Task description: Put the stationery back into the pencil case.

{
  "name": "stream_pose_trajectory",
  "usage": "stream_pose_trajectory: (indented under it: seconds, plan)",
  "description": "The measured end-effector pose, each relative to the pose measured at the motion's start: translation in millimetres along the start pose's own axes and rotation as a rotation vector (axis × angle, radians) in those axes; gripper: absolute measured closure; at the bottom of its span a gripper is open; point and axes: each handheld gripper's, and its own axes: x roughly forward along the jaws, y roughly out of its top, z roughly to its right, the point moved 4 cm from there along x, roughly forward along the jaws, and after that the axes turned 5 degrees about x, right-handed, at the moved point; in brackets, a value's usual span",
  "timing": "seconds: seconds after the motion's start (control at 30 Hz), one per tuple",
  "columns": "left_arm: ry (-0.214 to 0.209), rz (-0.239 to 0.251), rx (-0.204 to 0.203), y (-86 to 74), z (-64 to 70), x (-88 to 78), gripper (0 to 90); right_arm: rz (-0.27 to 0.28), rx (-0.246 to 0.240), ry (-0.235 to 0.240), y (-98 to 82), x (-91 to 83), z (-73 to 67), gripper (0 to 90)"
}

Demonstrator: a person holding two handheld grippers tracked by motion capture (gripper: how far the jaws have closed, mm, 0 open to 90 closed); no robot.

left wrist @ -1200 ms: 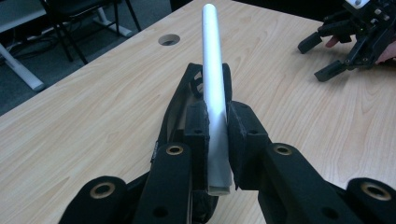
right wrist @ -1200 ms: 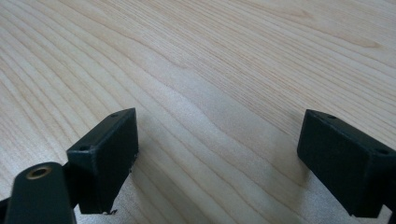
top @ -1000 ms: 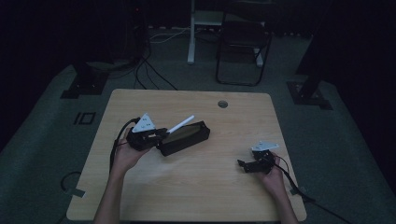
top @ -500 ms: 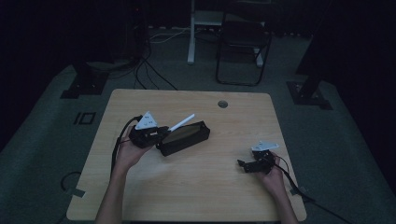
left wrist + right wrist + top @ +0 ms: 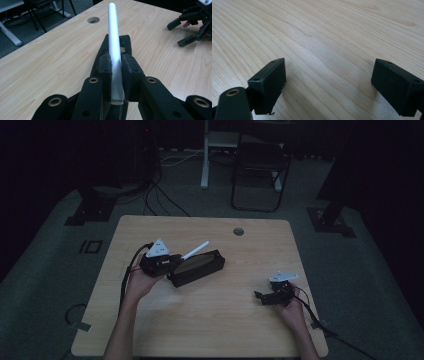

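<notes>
White stick (image 5: 113,42) is sitting tight between the two black jaws of the left gripper (image 5: 115,72). The jaws are squeezing its near end, and the rest of the stick is pointing up and away toward the far right. From the high view, the stick (image 5: 195,250) is hanging over a long black case (image 5: 196,268) that is lying on the wooden table (image 5: 200,325), left of the middle. The left gripper (image 5: 172,260) is sitting just beside the left end of the case, with a hand (image 5: 141,283) holding it. The right gripper (image 5: 260,296) is resting low over the table near the right edge, well apart from the case. Its jaws are standing wide, with bare wood between them (image 5: 328,82).
</notes>
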Motion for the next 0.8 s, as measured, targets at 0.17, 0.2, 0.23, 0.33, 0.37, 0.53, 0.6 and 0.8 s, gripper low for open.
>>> stream_pose_trajectory:
  seconds: [0.17,0.2,0.23,0.33,0.37,0.53,0.6,0.8]
  plan:
    - [0.004,-0.003,0.001,-0.7,-1.3,2.7,79.1,-0.001,0.000,0.000,-0.1,0.0,0.0,12.6]
    - [0.005,-0.001,-0.002,-0.6,-1.2,3.6,79.1,-0.001,0.000,0.000,-0.1,0.0,0.0,12.6]
    - [0.005,-0.001,-0.002,-0.5,-1.1,4.2,79.1,-0.001,-0.001,0.000,-0.1,0.0,0.0,12.6]
    - [0.006,-0.006,0.000,-0.4,-0.9,7.3,79.0,-0.001,0.000,0.000,0.0,0.0,0.0,12.6]
    - [0.005,-0.006,0.000,-0.4,-1.1,8.0,79.1,-0.001,0.000,0.000,-0.1,-0.1,0.0,12.6]
    - [0.005,-0.011,-0.006,-1.7,-2.5,11.7,79.1,-0.001,-0.001,0.000,0.0,0.0,0.0,12.6]
    - [0.004,-0.011,-0.008,-1.8,-2.6,12.3,79.1,-0.001,-0.001,0.000,0.0,-0.1,0.0,12.6]
    - [0.010,-0.009,-0.010,-1.7,-3.4,15.0,79.1,-0.001,0.000,0.000,0.0,-0.1,0.0,12.6]
